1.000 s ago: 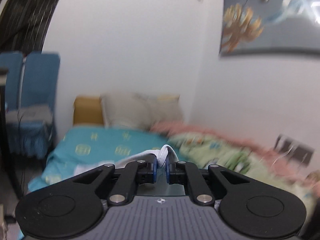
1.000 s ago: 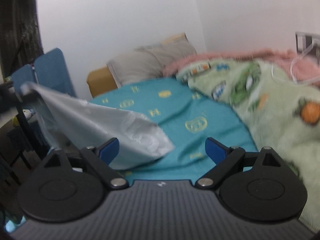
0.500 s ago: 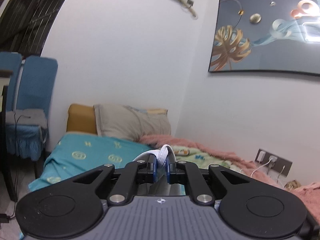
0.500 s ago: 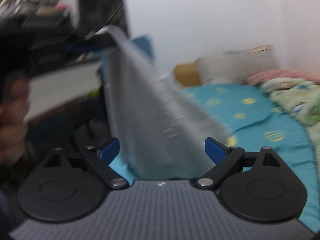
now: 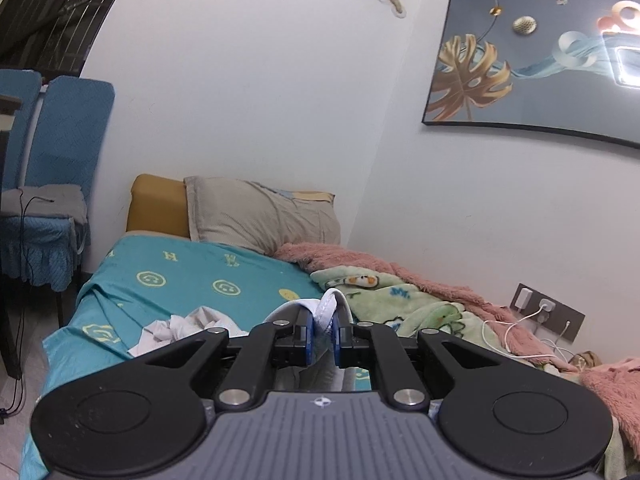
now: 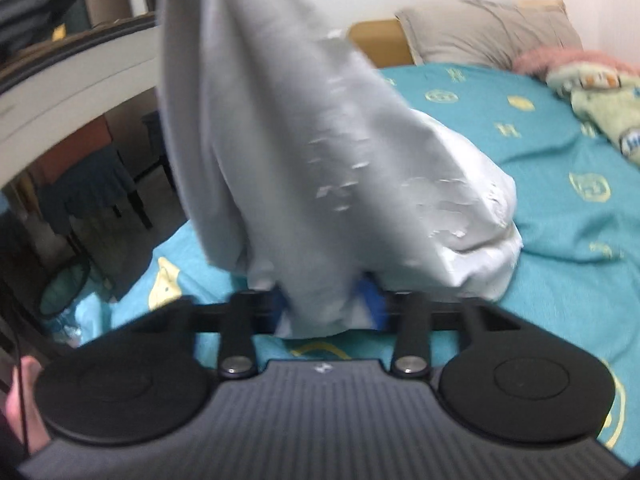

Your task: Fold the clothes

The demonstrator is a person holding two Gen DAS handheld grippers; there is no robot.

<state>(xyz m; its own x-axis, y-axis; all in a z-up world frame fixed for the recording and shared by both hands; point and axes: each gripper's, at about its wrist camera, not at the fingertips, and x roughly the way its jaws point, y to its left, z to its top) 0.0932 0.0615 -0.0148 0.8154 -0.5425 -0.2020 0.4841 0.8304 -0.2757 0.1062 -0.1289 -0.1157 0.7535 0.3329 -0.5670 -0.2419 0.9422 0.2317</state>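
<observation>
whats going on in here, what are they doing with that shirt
A person is folding laundry over a bed with a handheld tool in each hand. The left tool is shut on a white hem of the pale grey garment, lifting it. The right tool has closed in around a lower part of the hanging cloth, though blur hides whether it grips. Nothing is folded yet.

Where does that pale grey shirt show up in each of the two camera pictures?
Left wrist view: only a bunched edge of the grey shirt, pinched at bottom centre in the left gripper.
Right wrist view: the grey shirt hangs across the centre, reaching the right gripper.
Shared landmark: the beige pillow.
</observation>
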